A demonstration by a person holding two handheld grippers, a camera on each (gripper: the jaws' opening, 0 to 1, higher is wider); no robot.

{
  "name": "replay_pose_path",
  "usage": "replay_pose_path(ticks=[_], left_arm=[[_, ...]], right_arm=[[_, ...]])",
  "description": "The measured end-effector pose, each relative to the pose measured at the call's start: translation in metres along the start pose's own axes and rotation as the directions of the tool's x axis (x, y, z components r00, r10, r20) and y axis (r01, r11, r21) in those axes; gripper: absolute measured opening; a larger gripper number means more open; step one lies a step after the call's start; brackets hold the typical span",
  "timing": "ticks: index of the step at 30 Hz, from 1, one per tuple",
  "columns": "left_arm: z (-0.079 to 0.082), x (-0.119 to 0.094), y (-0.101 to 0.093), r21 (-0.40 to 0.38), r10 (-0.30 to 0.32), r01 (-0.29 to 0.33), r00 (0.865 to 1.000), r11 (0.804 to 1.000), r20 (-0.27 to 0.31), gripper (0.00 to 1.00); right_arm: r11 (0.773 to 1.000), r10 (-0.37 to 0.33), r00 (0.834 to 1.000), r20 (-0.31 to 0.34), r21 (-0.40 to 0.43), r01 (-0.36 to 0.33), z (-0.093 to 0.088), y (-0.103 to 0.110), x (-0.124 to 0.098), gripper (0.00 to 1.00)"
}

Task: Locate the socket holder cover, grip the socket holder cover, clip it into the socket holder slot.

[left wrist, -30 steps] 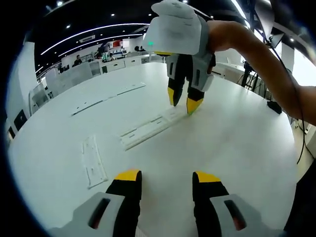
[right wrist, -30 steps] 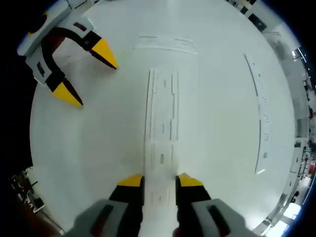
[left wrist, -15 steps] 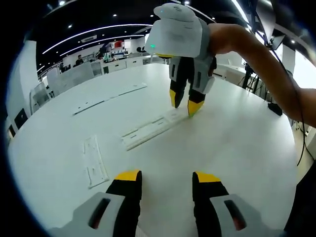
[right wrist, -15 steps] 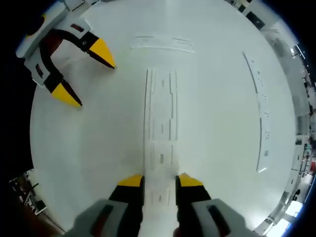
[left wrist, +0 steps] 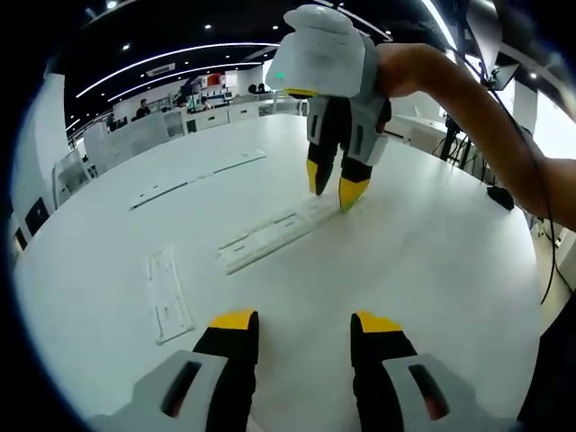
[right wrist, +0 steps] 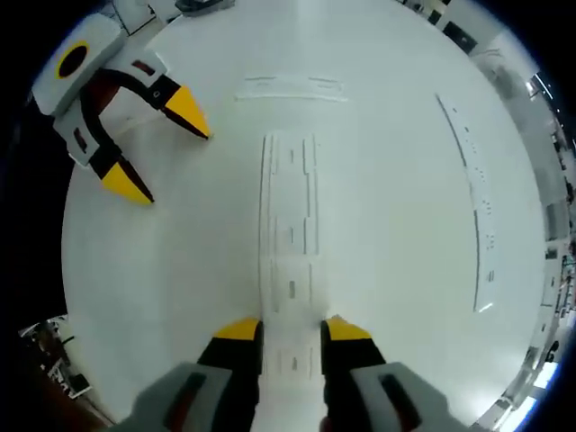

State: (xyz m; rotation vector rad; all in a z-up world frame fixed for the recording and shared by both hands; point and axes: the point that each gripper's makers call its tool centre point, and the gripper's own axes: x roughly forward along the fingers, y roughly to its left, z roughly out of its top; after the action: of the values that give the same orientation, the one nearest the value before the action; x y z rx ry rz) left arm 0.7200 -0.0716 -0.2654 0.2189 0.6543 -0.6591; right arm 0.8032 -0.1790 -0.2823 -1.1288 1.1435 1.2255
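A long white socket holder (right wrist: 290,234) with two slotted rails lies flat on the white table (right wrist: 405,270). Its near end sits between the fingers of my right gripper (right wrist: 292,331), which is shut on it. In the left gripper view the same holder (left wrist: 266,238) runs diagonally. There the right gripper (left wrist: 331,185) points down at its far end, held by a person's arm (left wrist: 468,99). A shorter white plate (left wrist: 167,293), apparently the cover, lies left of the holder; it appears beyond it as plate (right wrist: 290,87). My left gripper (left wrist: 304,324) hovers open and holds nothing, seen also as gripper (right wrist: 160,148).
A long thin white strip (left wrist: 193,178) lies farther back on the table, seen at the right as strip (right wrist: 477,198). Desks and people stand in the background hall (left wrist: 180,94). Cables and stands (left wrist: 495,189) sit off the table's right edge.
Hardly anything: both views shifted slightly with the hands. The right gripper stays on the holder's end and the left gripper stays open.
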Motion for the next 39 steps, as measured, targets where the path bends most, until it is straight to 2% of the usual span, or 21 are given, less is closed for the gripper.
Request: replay_pose_path(ticks=[7,10,13,28,39], left_arm=[[-0.002,-0.001,-0.001,0.001,0.004,-0.004,1.000,1.000,-0.001,0.41],[-0.002,-0.001,-0.003,0.001,0.001,-0.001,1.000,1.000,-0.002,0.41],[-0.002,0.000,-0.004,0.001,-0.001,0.001,1.000,1.000,-0.004,0.41],[-0.002,-0.001,-0.002,0.003,0.002,-0.002,1.000,1.000,0.001,0.41],[-0.002,0.000,-0.002,0.003,-0.001,0.001,1.000,1.000,-0.001,0.41]], right_arm=[[1.000,0.009,1.000,0.008,0.004,-0.009,0.000,0.003,-0.002,0.28],[0.999,0.012,1.000,-0.002,0.036,-0.012,0.000,0.004,-0.002,0.27],[0.998,0.014,1.000,0.016,0.061,-0.015,0.006,0.007,-0.004,0.27],[1.000,0.000,1.000,0.010,0.006,0.000,0.007,0.001,-0.005,0.25],[1.000,-0.010,1.000,-0.017,0.006,0.010,0.013,0.001,-0.003,0.25]])
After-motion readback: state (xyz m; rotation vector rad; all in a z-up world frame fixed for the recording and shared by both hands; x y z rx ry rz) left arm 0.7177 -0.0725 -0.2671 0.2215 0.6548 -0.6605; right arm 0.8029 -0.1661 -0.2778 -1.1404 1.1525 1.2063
